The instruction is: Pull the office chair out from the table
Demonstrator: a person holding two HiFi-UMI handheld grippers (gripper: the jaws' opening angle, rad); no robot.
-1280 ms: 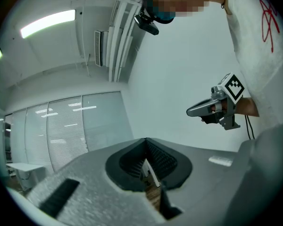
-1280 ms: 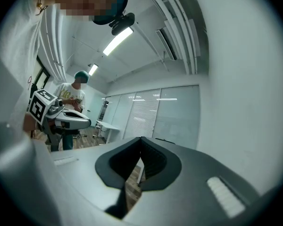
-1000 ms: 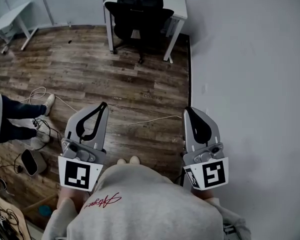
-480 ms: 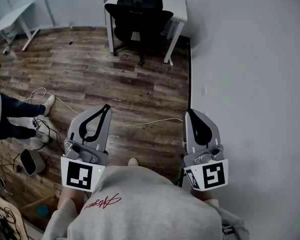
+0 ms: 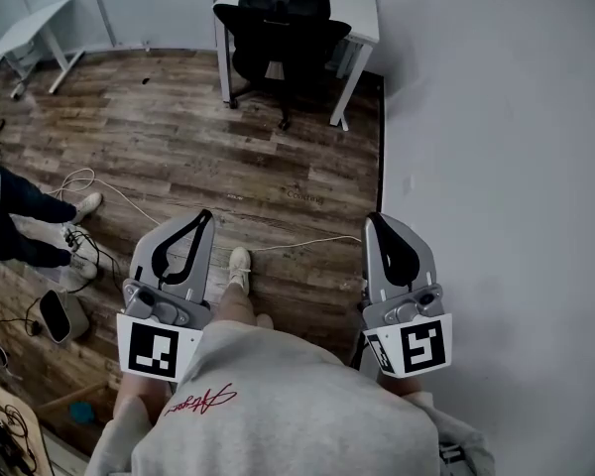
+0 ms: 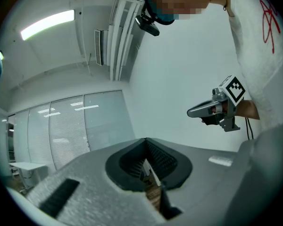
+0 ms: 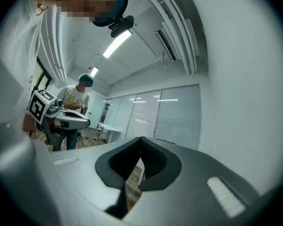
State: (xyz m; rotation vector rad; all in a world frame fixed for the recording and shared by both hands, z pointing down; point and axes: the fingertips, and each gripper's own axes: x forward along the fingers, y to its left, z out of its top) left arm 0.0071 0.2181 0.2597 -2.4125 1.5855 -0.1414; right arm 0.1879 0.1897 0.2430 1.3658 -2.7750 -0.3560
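1. At the top centre of the head view, the office chair (image 5: 283, 28) sits pushed in under the white desk (image 5: 363, 16). Its backrest faces the wearer and its wheeled base shows below the desk edge. It is well apart from both claws.
2. The left claw (image 5: 200, 218) and right claw (image 5: 379, 222) sit low in the frame, either side of the wearer's torso, tips aimed up-frame toward the chair. Both are clenched, pads together. Each gripper view shows nothing between the jaws.
3. Judgement: the step in hand is the approach. Nothing touches the chair yet, so the pull has not begun.
4. A pale cable (image 5: 307, 241) crosses the wood floor (image 5: 178, 137) just ahead of the claws, and the wearer's foot (image 5: 239, 266) is beside it. Step over it, not on it.
5. Release both claws wide before arriving, since the backrest looks thick. Best bet is one claw on each side of its upper edge, so the pull stays even.
6. Pull straight down-frame and let the wheels roll. The desk legs (image 5: 345, 92) flank the chair and the wall (image 5: 496, 167) is near on the right. A skewed pull could catch a caster on the right leg.
7. A bystander (image 5: 20, 216) stands at the left edge of the frame, off the likely path.
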